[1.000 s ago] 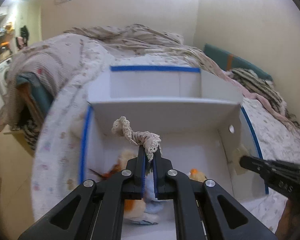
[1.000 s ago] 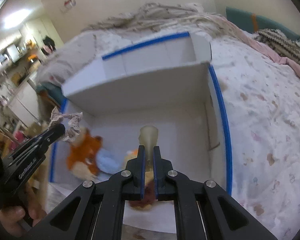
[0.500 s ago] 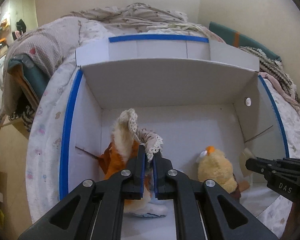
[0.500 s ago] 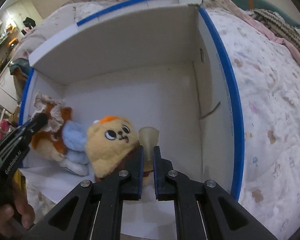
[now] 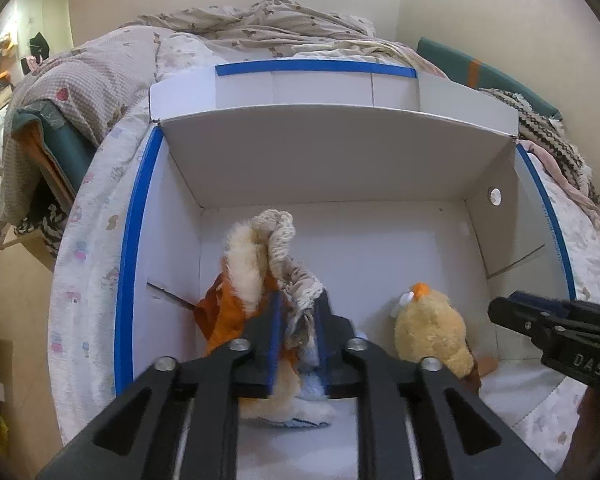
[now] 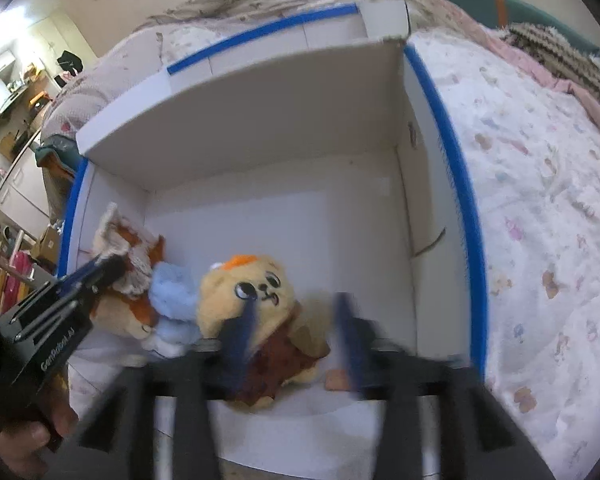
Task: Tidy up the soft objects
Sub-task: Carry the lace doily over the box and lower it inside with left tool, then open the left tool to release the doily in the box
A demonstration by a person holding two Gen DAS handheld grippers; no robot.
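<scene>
From my right wrist view, the right gripper is motion-blurred; its fingers smear across the yellow plush, so I cannot tell whether they touch it. The plush's lower body is hidden behind the fingers. In my left wrist view, the left gripper covers the lower part of the lace cloth and much of the fox plush; the blue plush shows only as a sliver. The right gripper is cut off by that frame's right edge. The box near wall lies out of frame.
</scene>
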